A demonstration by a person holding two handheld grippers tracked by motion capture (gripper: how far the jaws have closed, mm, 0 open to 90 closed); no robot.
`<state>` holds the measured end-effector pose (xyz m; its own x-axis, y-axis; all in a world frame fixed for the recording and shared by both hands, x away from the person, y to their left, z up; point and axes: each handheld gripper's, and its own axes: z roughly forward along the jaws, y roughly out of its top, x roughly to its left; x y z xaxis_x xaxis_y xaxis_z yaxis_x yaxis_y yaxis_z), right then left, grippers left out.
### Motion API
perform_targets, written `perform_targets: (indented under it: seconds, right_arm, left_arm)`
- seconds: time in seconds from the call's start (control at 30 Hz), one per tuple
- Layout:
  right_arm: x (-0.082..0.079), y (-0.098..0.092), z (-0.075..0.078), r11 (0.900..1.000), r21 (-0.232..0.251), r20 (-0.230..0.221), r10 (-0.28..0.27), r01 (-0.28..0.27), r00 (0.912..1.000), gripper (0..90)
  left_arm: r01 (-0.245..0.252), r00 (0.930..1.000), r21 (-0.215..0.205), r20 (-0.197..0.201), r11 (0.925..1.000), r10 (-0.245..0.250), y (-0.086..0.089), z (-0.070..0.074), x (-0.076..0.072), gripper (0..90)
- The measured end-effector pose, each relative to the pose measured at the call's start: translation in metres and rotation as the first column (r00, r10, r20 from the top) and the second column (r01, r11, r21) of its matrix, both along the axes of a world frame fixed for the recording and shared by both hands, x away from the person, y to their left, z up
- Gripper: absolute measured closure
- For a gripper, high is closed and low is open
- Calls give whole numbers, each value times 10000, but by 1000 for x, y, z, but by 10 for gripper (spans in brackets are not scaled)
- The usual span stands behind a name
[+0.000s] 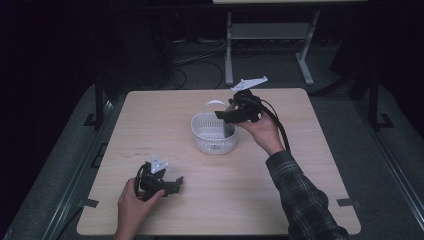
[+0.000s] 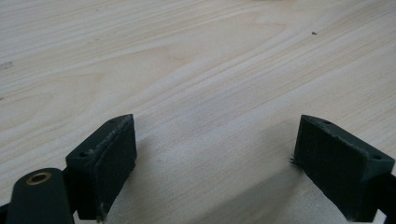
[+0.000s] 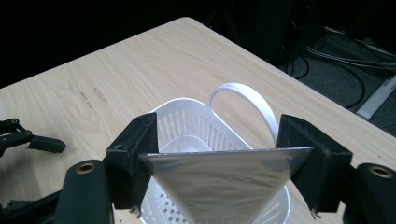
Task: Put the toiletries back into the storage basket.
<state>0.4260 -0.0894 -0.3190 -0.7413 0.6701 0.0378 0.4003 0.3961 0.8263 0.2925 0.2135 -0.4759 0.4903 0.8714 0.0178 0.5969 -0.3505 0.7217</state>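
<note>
Pale wooden desk (image 1: 300, 165): right gripper (image 3: 219, 154), jaws clamping a silvery flat foil pouch (image 3: 219, 182), hangs over the white perforated plastic basket (image 1: 214, 132), needing lowering and release, while left gripper (image 2: 215, 154) rests with jaws open.

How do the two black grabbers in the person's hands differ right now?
The right gripper holds a flat silvery pouch between its fingers, while the left gripper holds nothing. The right one hangs over the white basket; the left sits low over bare table, near the front edge. The left one's fingers stand wide apart with wood between them; the right's are spanned by the pouch. Both are black and two-fingered.
</note>
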Motion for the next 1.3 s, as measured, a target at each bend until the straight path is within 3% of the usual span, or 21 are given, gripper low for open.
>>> perform_targets:
  seconds: [0.77,1.3]
  right_arm:
    - [2,1,-18,9999,-149,-273,-61,57,9996,298]
    - [4,3,-39,9995,-295,-476,-89,75,9988,298]
  left_arm:
    - [8,10000,12,-21,10000,-8,0,0,0,121]
    - [10,10000,-16,-23,10000,-10,0,0,0,121]
